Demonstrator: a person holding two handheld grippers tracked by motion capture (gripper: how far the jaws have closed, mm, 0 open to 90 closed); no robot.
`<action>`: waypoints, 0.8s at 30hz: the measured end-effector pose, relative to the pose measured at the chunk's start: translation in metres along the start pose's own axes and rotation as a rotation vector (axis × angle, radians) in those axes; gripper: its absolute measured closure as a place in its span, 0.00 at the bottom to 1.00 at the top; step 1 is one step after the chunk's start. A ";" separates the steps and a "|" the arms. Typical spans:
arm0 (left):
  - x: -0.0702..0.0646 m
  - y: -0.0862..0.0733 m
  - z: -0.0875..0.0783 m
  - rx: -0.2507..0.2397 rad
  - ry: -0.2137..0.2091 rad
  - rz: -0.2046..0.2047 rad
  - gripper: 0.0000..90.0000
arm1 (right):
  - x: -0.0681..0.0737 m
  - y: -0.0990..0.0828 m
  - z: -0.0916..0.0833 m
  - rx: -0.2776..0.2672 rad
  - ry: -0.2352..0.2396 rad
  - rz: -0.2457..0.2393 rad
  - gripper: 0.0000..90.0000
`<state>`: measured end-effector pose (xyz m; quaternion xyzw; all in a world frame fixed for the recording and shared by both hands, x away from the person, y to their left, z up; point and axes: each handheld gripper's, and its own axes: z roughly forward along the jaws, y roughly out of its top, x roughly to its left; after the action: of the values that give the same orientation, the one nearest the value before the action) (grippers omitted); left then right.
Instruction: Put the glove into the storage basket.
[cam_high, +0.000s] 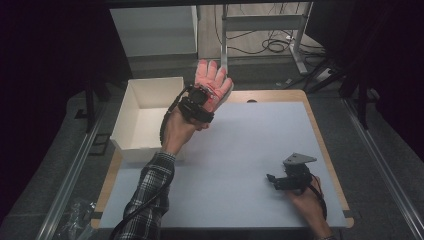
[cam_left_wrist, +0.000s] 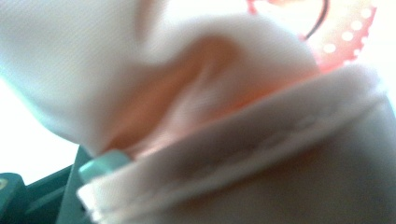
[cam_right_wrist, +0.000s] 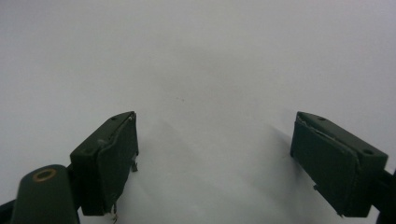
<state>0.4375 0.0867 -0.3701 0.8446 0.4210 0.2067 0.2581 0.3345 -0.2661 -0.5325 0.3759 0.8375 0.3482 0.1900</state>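
A pink glove (cam_high: 214, 79) with pale dots stands raised over the table's far edge, fingers spread upward. My left gripper (cam_high: 200, 99) is shut on its cuff, held up by a hand in a plaid sleeve. In the left gripper view the glove's pink and white fabric (cam_left_wrist: 196, 93) and its stitched hem (cam_left_wrist: 243, 154) press close to the camera, with a teal pad (cam_left_wrist: 100, 163) pinching the cloth at the lower left. My right gripper (cam_high: 272, 178) rests low at the near right of the white table mat (cam_high: 250, 145). Its black jaws (cam_right_wrist: 215, 123) stand wide apart with nothing between them.
An open white box (cam_high: 145, 117) sits at the table's back left corner, just left of the raised hand. A wooden rim (cam_high: 327, 155) borders the mat on the right. Desk legs and cables (cam_high: 275, 45) lie behind the table, and crumpled plastic (cam_high: 75, 220) on the floor at left.
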 end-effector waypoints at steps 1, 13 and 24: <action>0.004 0.000 -0.002 0.002 0.010 -0.001 0.44 | 0.000 0.000 0.000 0.000 0.000 0.000 0.17; 0.046 -0.013 -0.026 -0.012 0.076 -0.115 0.44 | 0.000 0.000 0.000 0.000 0.000 0.000 0.17; 0.081 -0.037 -0.025 0.013 0.121 -0.206 0.44 | 0.000 0.000 0.000 -0.001 -0.001 0.000 0.17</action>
<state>0.4460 0.1783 -0.3626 0.7846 0.5218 0.2266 0.2466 0.3345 -0.2661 -0.5325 0.3760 0.8371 0.3486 0.1905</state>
